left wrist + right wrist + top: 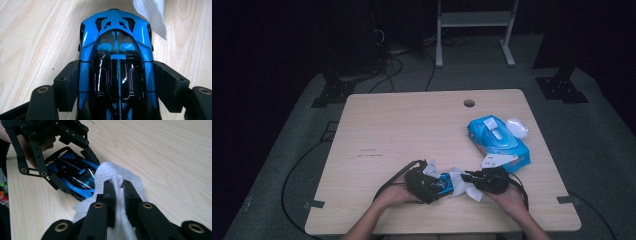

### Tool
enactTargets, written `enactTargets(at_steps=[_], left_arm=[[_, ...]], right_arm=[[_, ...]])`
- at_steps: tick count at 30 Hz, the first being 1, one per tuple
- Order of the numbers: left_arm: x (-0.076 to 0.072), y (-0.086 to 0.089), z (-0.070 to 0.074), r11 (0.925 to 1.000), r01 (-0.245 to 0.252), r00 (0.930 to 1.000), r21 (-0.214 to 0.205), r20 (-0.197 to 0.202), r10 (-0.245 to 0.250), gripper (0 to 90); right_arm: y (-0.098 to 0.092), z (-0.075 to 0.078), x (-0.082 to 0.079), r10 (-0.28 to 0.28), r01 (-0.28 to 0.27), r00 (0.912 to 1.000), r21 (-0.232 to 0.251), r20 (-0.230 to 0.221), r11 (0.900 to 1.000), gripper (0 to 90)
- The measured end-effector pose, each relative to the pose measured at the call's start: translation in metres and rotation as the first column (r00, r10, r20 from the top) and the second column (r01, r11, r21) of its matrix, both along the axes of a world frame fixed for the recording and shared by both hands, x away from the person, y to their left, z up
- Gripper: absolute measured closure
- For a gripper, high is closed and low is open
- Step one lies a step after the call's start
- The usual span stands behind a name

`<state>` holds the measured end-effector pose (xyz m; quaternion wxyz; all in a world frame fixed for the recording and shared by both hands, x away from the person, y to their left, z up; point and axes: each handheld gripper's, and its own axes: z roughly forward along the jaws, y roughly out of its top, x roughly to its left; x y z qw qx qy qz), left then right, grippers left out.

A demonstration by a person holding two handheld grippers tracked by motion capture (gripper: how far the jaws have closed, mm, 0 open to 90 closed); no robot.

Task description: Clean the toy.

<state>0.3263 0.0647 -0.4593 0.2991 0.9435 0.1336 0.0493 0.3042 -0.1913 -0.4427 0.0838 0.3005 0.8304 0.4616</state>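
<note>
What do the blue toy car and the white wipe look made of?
Toy car: likely hard plastic or painted metal, glossy; sharp light streaks on its dark canopy. Wipe: soft nonwoven or paper-like sheet, matte, with a fine dimpled texture; it bunches between the right gripper's jaws.

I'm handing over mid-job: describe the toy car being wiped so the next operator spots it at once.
Look at the near edge of the wooden table, between the two hands. The toy car sits there, its sides between the left gripper pads. It is glossy bright blue with a black canopy, unlike the white wipe beside it.
</note>
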Motion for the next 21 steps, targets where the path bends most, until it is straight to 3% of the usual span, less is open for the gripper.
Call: enactTargets(at_steps=[10, 21], left_arm=[[0.002, 0.006, 0.003, 0.9997, -0.012, 0.9999, -0.022, 0.001, 0.012, 27.9], [0.012, 0.008, 0.019, 0.9999, -0.016, 0.9994, -0.003, 0.031, 0.016, 27.9]], right_arm=[[-0.003, 0.001, 0.001, -0.01, 0.01, 0.9999, 0.012, 0.0, 0.9999, 82.4], [-0.009, 0.004, 0.002, -0.027, 0.027, 0.9996, 0.038, -0.002, 0.9989, 82.5]])
